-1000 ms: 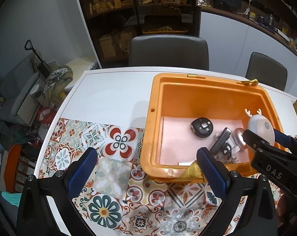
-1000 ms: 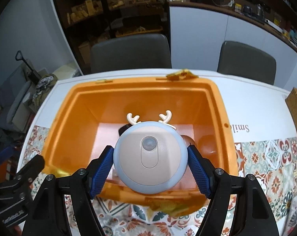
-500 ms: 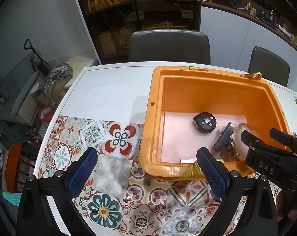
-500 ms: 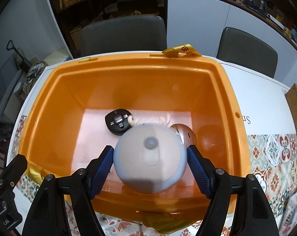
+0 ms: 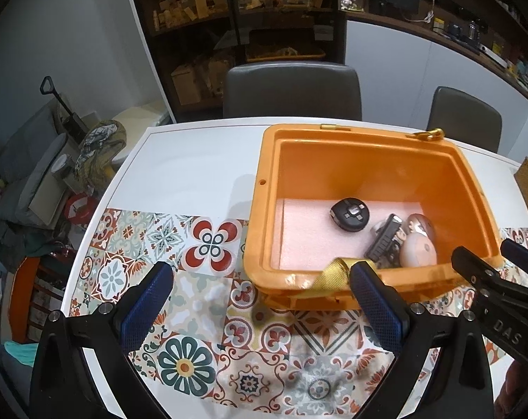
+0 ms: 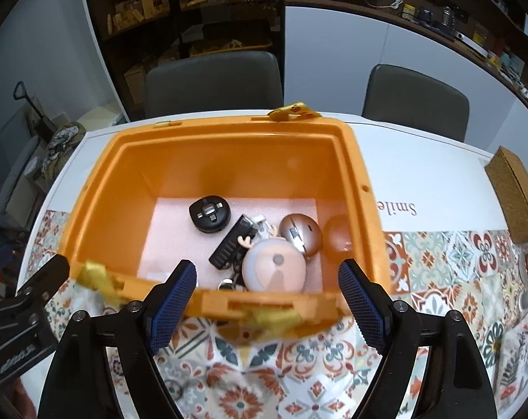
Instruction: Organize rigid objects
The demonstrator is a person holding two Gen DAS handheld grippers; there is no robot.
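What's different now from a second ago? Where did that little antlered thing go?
The right claw let go of the antlered lamp; it now lies in the orange bin beside the mouse, the claw's jaws opening, empty. The left claw and black puck stayed put.

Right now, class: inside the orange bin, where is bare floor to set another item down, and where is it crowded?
Free: the pink foam floor of the orange plastic bin, left of the round black gadget and black bar. Crowded: the right near corner, where the antlered round lamp and rose-gold mouse cluster.

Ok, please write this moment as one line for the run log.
right gripper: jaws opening, nothing between | night light: lying in orange bin beside mouse | left gripper: open, empty
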